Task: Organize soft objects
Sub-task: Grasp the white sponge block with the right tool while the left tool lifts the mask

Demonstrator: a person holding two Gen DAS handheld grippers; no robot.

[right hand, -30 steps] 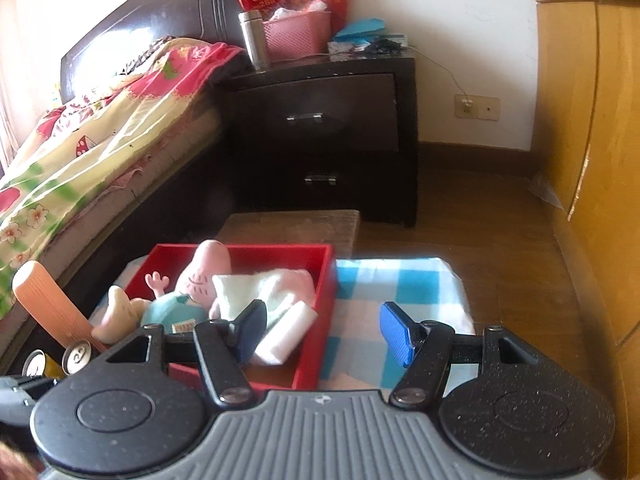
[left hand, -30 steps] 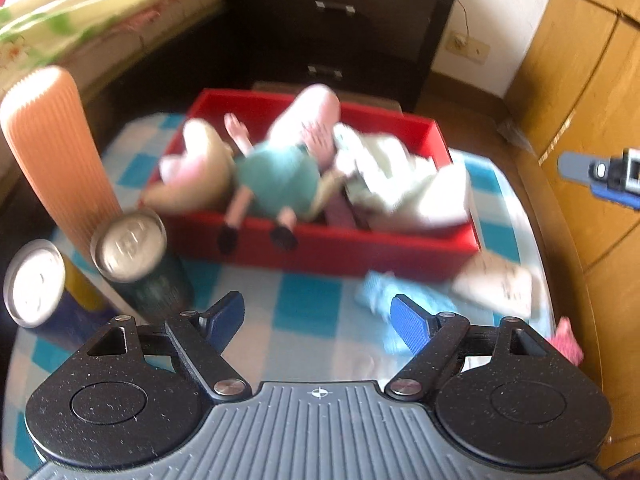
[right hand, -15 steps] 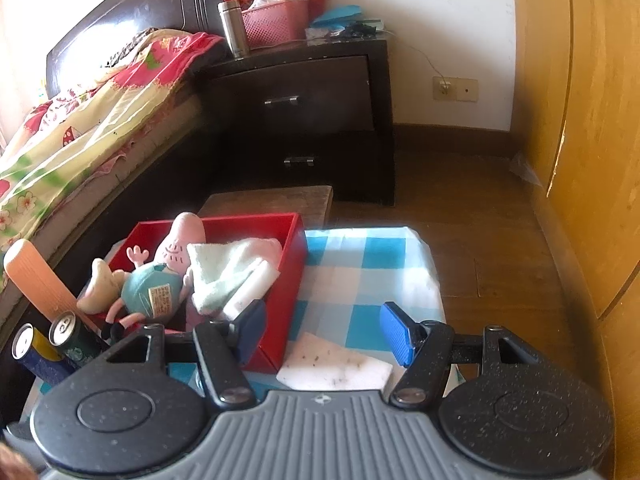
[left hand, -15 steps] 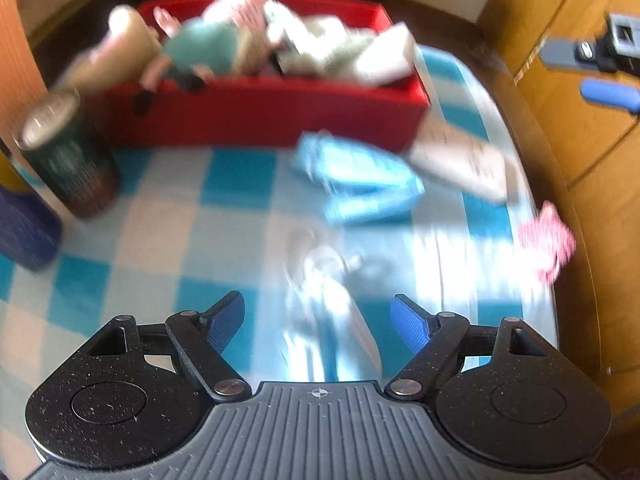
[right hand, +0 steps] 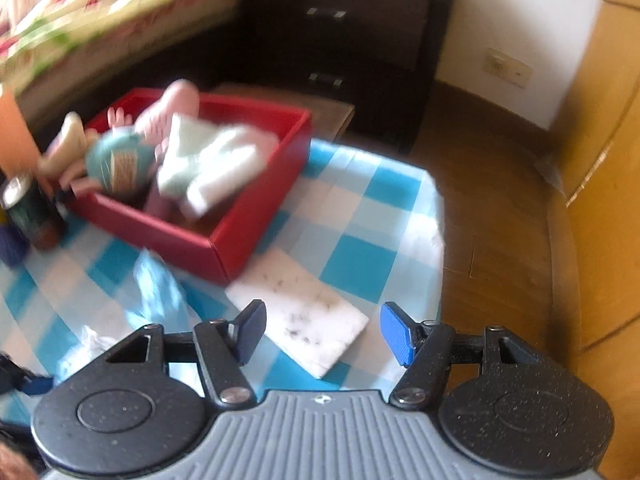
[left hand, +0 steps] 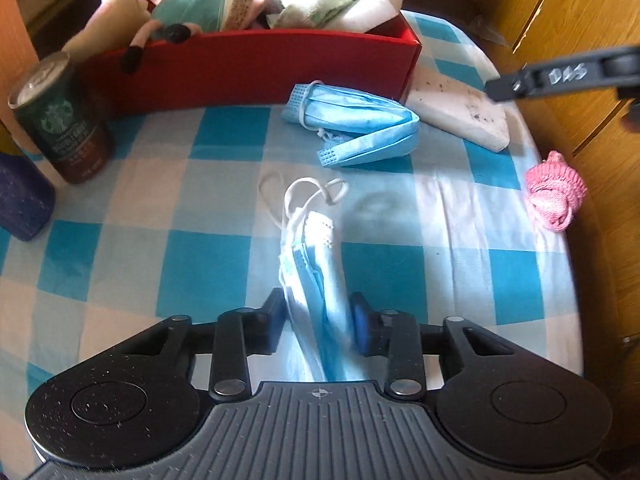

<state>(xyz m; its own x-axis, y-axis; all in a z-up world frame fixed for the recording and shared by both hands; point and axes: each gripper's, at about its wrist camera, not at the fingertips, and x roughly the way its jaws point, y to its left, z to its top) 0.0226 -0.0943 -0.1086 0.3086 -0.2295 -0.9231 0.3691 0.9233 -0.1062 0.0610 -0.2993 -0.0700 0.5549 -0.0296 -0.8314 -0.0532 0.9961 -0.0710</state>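
Left tongs (left hand: pixel 318 322) pitched steeply down, jaws just closing, pads pressing folded blue mask (left hand: pixel 314 264) on checked desk (left hand: pixel 200 256); mask's long axis runs away from tongs, ear loops at far end. Right tongs (right hand: pixel 322 330) half-spread, empty, over white sponge (right hand: pixel 308 320). Starbucks logo on can (left hand: pixel 60 120). Red box (left hand: pixel 256 68) beyond.

A dark wooden nightstand (right hand: pixel 352 44) with two drawers stands at 12 o'clock, against a white wall (right hand: pixel 520 12). A wall socket (right hand: pixel 508 67) sits low on that wall, at 1 o'clock. The brown wood floor (right hand: pixel 496 208) shines in bright sun. A yellow wooden cupboard (right hand: pixel 604 160) fills 3 o'clock. A bed (right hand: pixel 100 20) with a flowery blanket lies at 10 o'clock.
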